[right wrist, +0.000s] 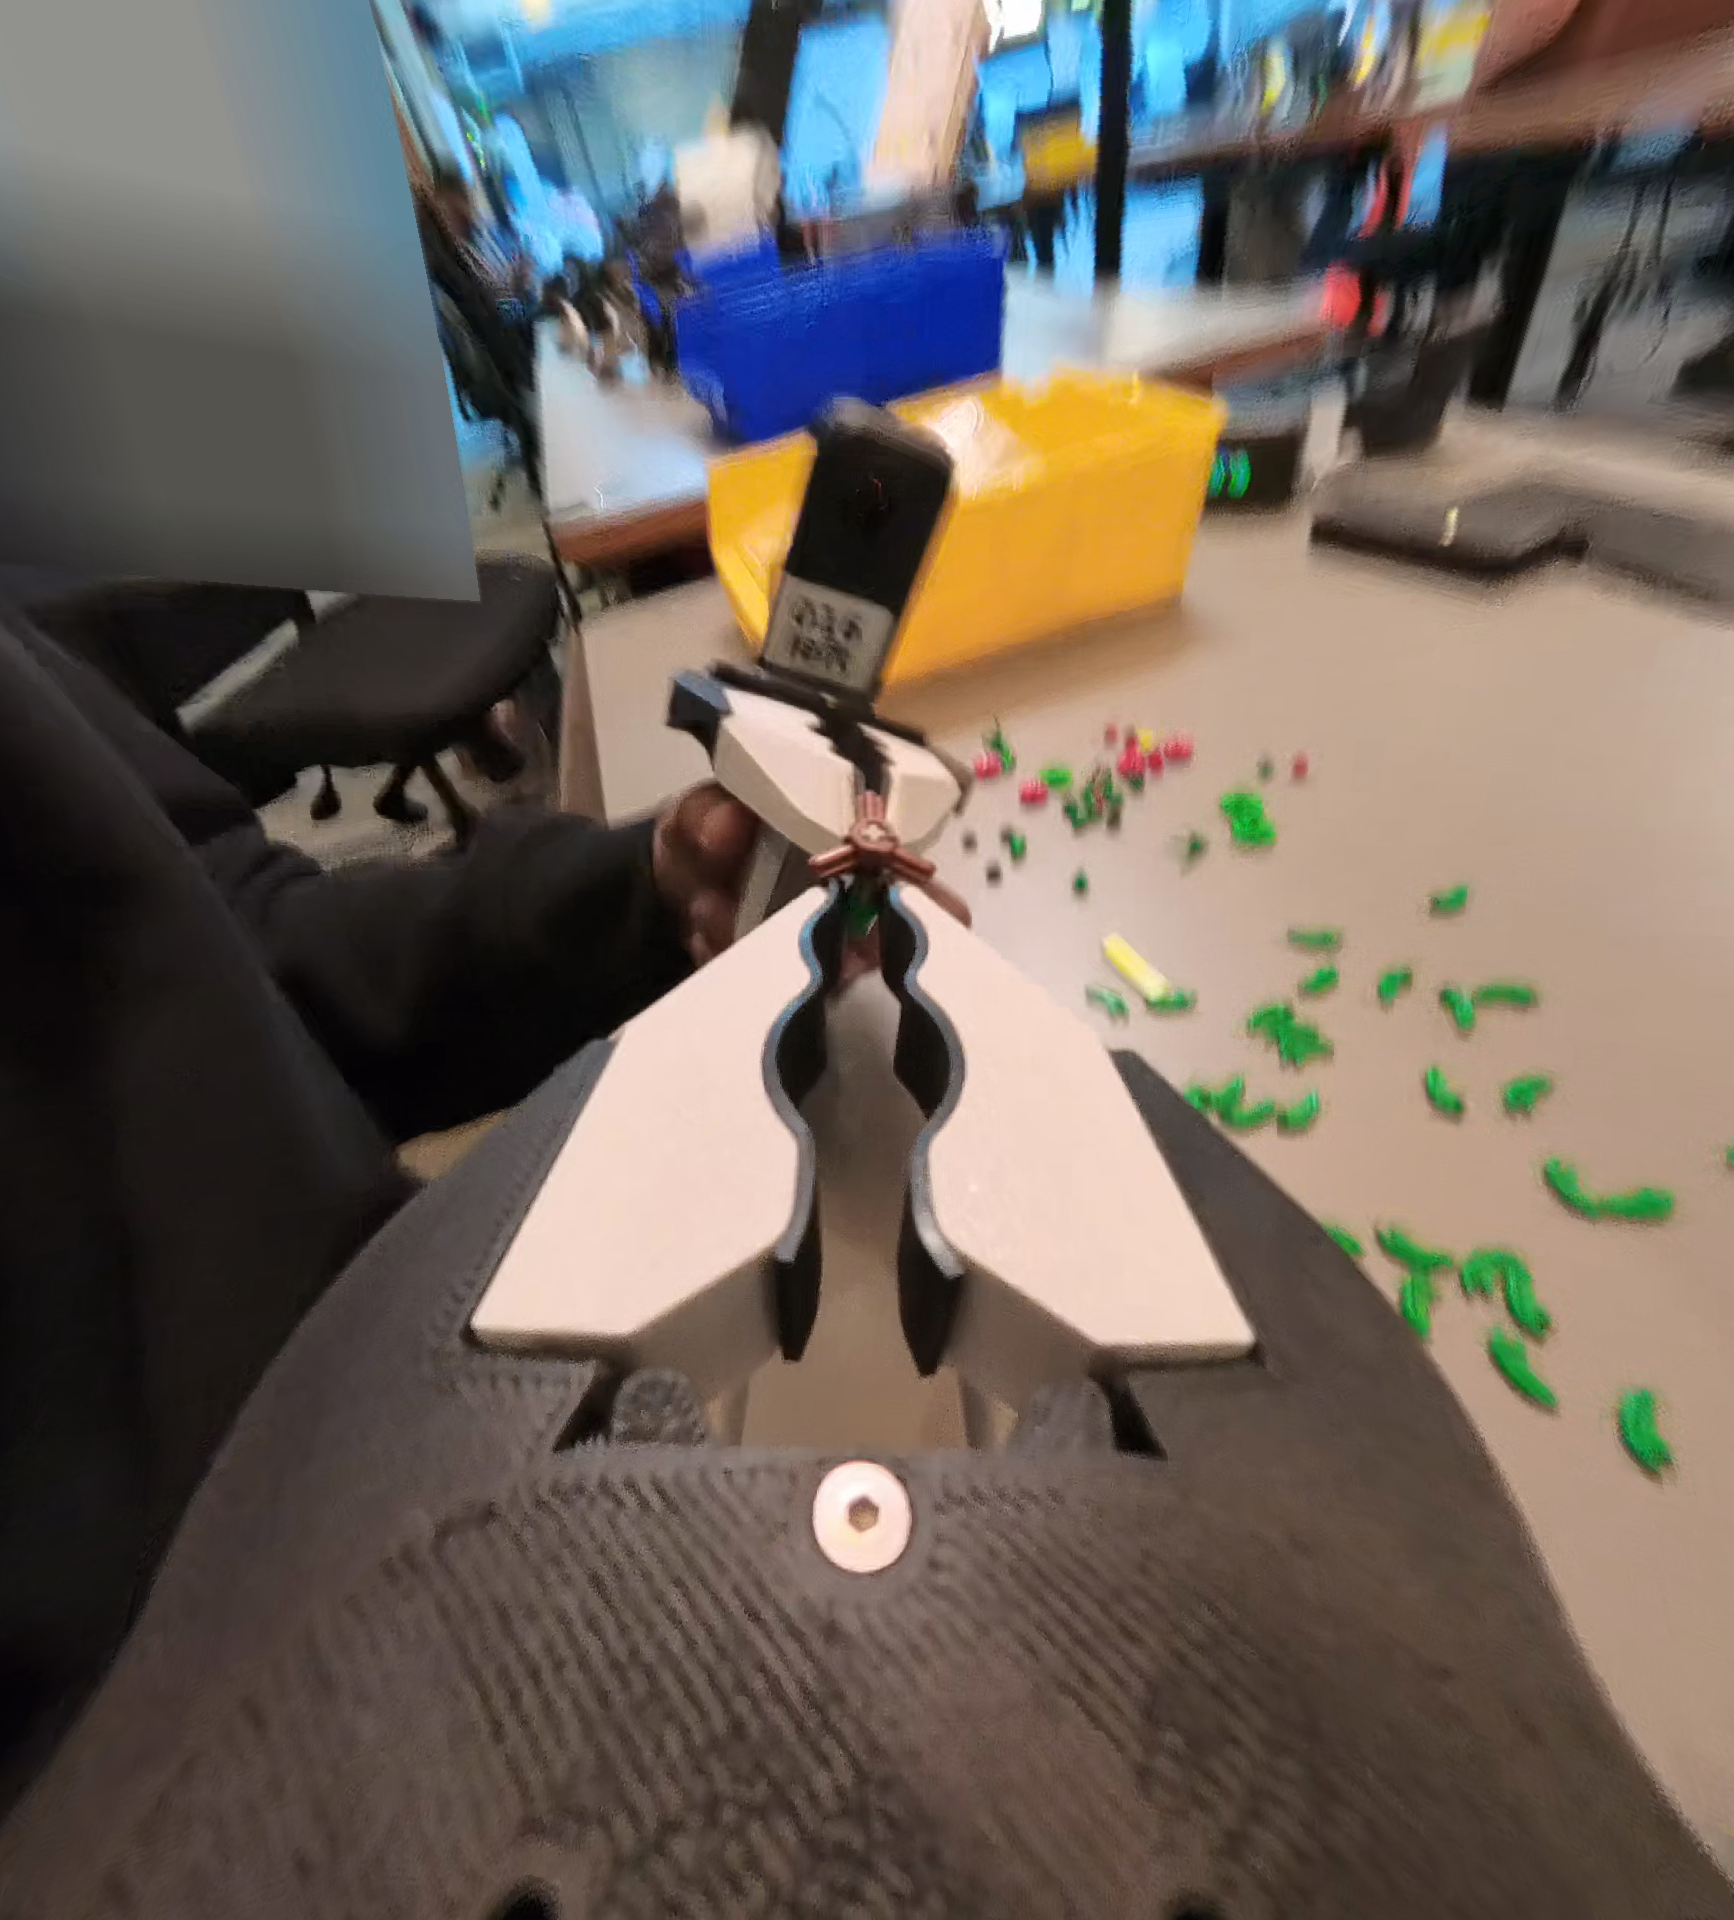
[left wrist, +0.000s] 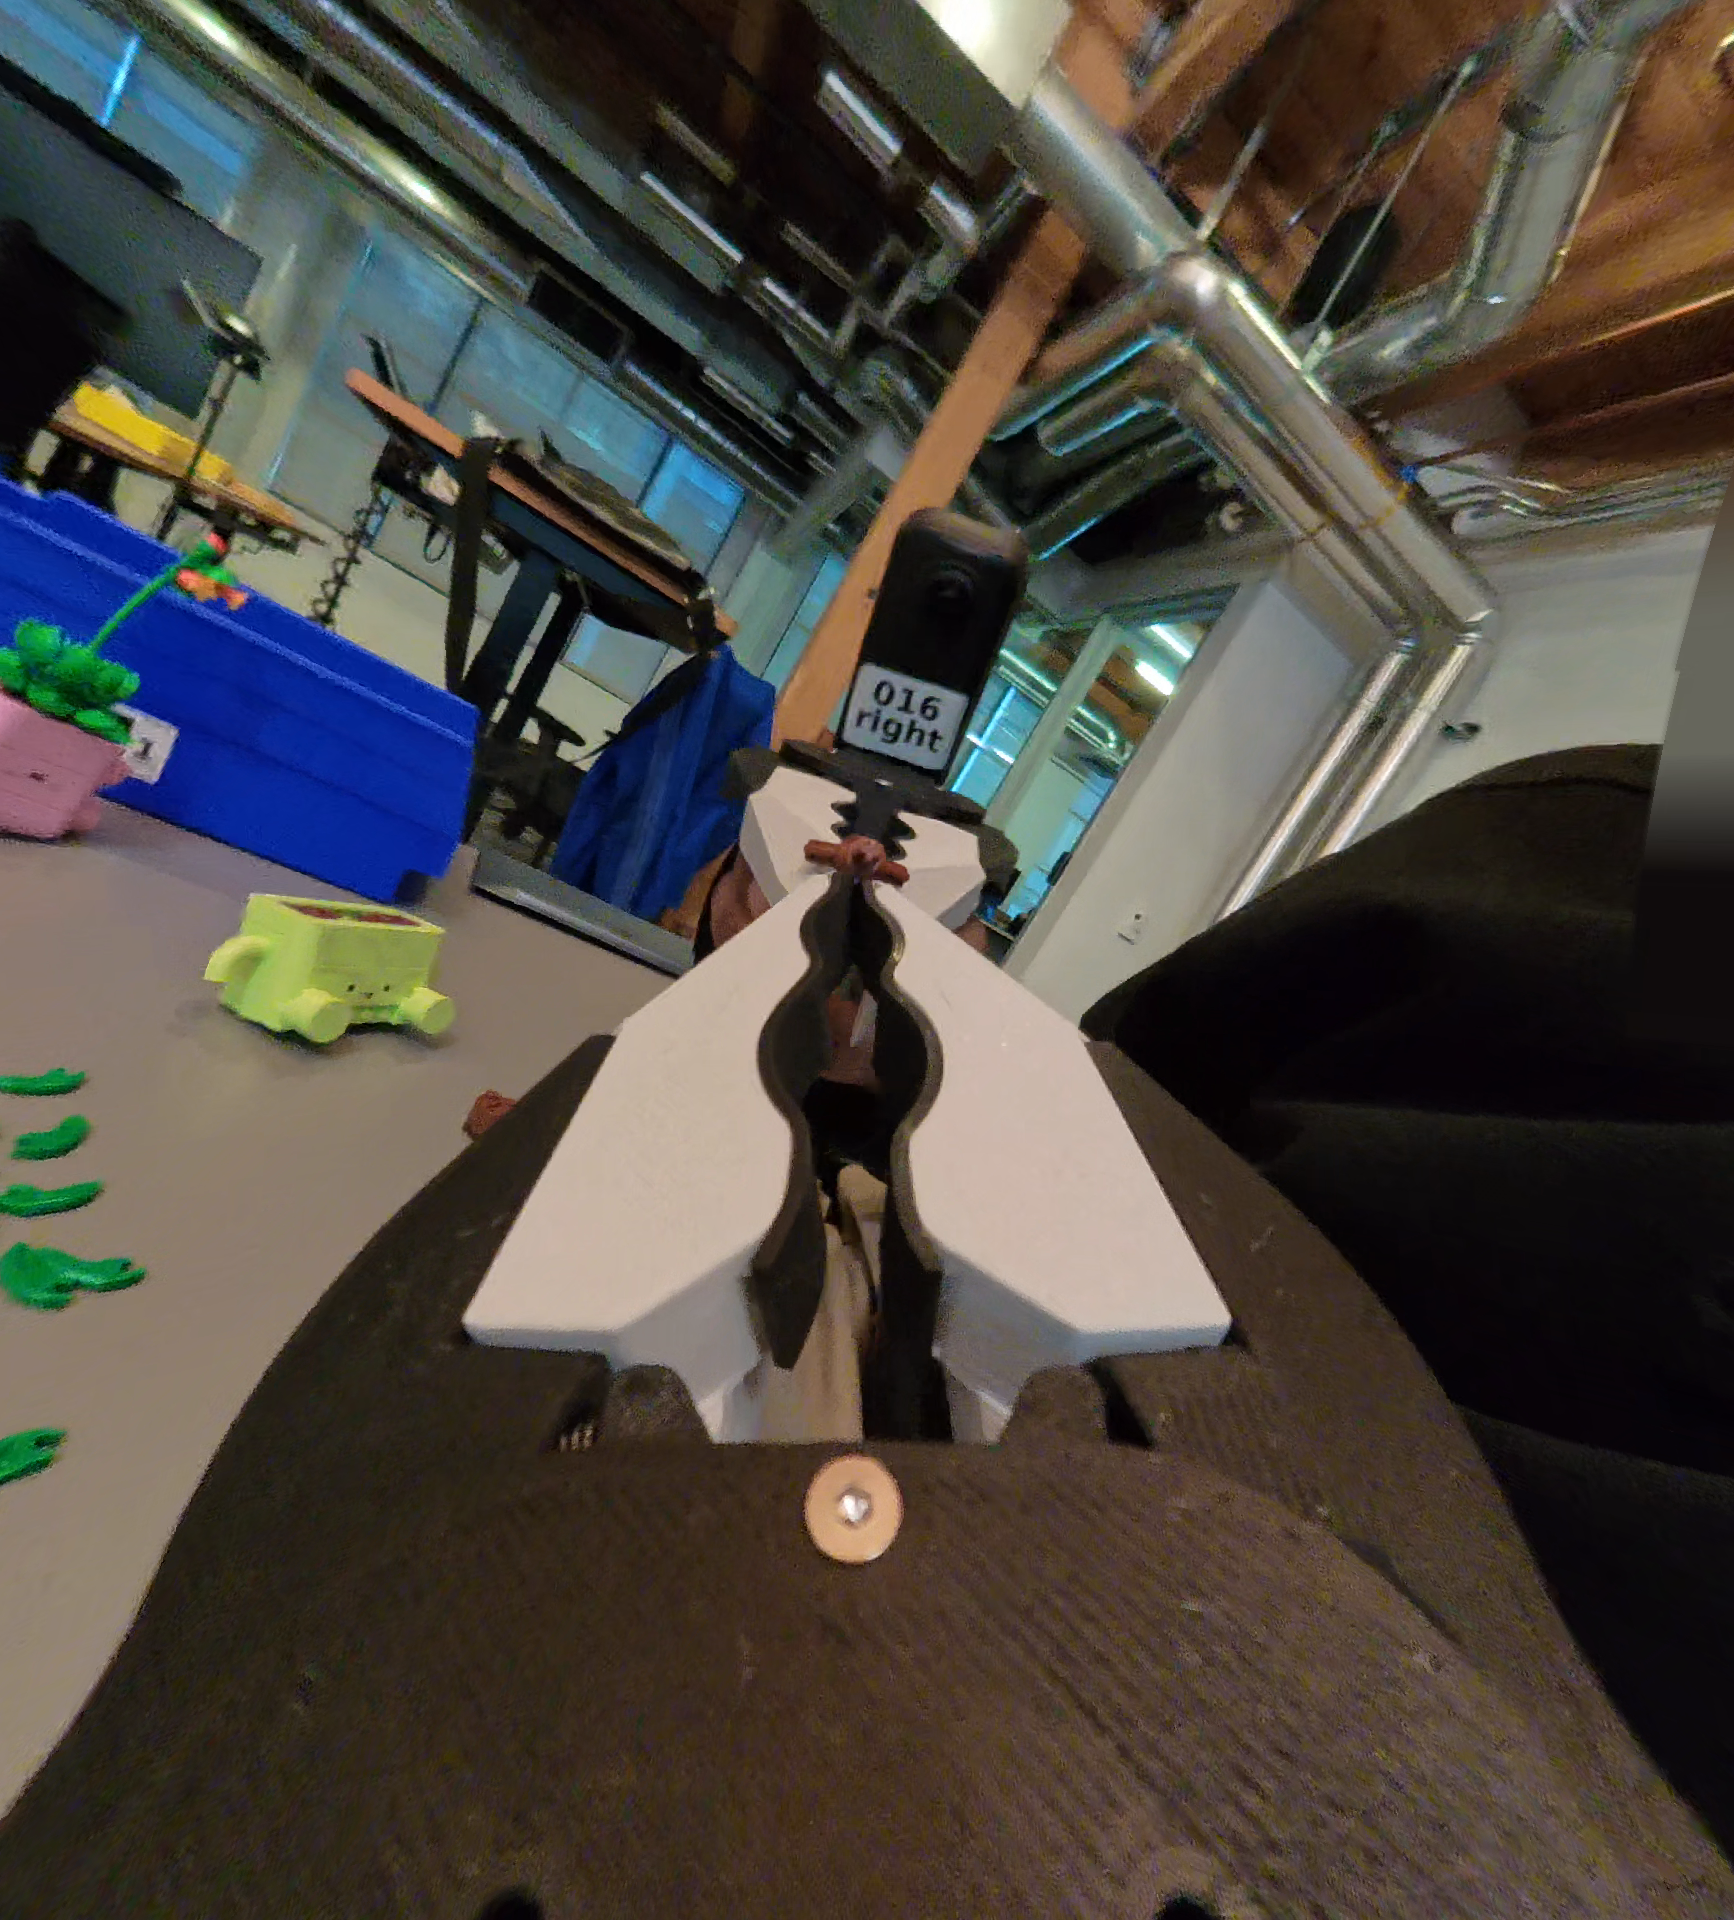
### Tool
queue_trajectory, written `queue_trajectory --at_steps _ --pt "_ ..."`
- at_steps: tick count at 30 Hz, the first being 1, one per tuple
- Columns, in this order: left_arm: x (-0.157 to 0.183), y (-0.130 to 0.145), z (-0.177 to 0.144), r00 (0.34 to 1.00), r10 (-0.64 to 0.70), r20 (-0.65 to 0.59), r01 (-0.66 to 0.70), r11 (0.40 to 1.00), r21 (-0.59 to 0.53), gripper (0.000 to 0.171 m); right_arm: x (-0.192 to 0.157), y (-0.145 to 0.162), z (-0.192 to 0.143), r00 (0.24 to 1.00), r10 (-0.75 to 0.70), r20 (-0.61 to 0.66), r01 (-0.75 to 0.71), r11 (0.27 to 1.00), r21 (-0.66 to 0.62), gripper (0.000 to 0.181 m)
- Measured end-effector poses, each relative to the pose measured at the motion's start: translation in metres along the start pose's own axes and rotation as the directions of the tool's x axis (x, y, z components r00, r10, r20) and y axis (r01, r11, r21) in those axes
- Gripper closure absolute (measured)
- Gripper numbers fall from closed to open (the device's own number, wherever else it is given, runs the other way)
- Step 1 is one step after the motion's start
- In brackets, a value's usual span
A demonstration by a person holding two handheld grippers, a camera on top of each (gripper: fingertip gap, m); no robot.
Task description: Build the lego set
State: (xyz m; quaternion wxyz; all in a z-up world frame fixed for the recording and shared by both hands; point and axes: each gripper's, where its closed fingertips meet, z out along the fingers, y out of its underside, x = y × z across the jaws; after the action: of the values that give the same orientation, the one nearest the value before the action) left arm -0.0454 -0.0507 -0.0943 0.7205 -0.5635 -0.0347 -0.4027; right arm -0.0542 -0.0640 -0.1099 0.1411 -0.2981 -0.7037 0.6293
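My two grippers face each other, tip to tip, above the grey table [left wrist: 250, 1226]. My left gripper [left wrist: 855, 881] is shut on a small brown branched piece [left wrist: 858, 856]. In the right wrist view that brown piece [right wrist: 875, 844] sits at the tips of the left gripper [right wrist: 868, 805], its arms spread sideways. My right gripper [right wrist: 861, 916] is shut on a small green piece [right wrist: 859, 914], which touches the brown piece from below. The right gripper [left wrist: 878, 816] shows opposite in the left wrist view.
A pink pot build with a green plant [left wrist: 11, 748], a lime cup build [left wrist: 333, 966] and a blue bin [left wrist: 250, 717] stand left. Green leaf pieces [left wrist: 52, 1273] lie scattered [right wrist: 1289, 1034], with red pieces [right wrist: 1143, 756] farther off. A yellow bin [right wrist: 1029, 530] stands behind. A person's black sleeve [right wrist: 271, 935] is near.
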Motion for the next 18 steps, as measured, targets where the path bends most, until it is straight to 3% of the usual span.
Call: queue_trajectory --at_steps 4,11,15,18 --pt "-0.009 0.004 -0.005 0.998 0.032 0.060 -0.030 0.999 -0.034 0.171 0.007 0.006 0.004 0.998 -0.036 -0.053 0.033 0.998 -0.057 0.176" --pt "-0.009 -0.008 -0.010 0.997 0.039 0.064 -0.042 0.998 0.048 0.171 0.006 -0.003 0.006 0.997 0.077 0.004 -0.077 0.997 0.016 0.177" --pt "0.003 -0.019 -0.013 0.987 0.148 0.062 -0.154 0.982 0.108 0.147 0.005 -0.020 -0.002 0.957 0.267 0.114 -0.279 0.953 0.117 0.177" --pt "0.000 -0.015 -0.008 0.921 0.340 0.190 -0.354 0.934 0.045 0.118 0.007 -0.023 -0.005 0.868 0.445 0.221 -0.478 0.868 0.132 0.177"
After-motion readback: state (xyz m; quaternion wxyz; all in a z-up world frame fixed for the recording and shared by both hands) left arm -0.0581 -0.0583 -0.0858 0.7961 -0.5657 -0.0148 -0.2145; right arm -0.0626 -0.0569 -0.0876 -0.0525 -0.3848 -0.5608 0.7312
